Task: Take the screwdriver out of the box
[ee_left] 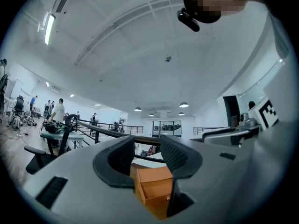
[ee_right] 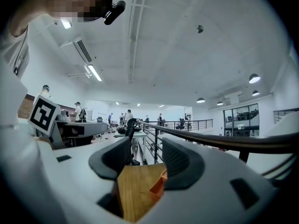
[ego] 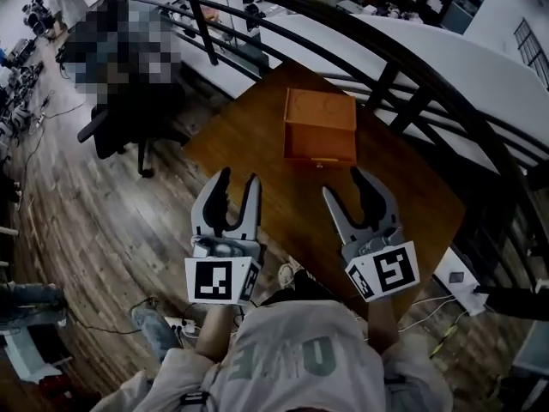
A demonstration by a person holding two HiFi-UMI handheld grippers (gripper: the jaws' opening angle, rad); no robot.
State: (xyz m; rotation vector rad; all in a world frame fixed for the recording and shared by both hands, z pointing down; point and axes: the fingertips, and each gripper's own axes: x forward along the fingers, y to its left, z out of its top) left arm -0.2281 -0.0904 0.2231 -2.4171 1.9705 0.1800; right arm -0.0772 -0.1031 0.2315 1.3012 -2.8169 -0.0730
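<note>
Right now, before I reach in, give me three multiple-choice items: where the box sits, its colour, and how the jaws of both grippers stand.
1. Where is the box?
A) on the floor
B) on the table, beyond both grippers
C) held up in the right gripper

2. What colour is the box?
A) orange
B) blue
C) white

3. How do the jaws of the left gripper and right gripper stand?
A) both shut
B) both apart, empty
C) right shut on the box

Answers: B, the head view shows it resting on the wood ahead of the grippers; A, orange in every view; B, each gripper view shows a clear gap.
</note>
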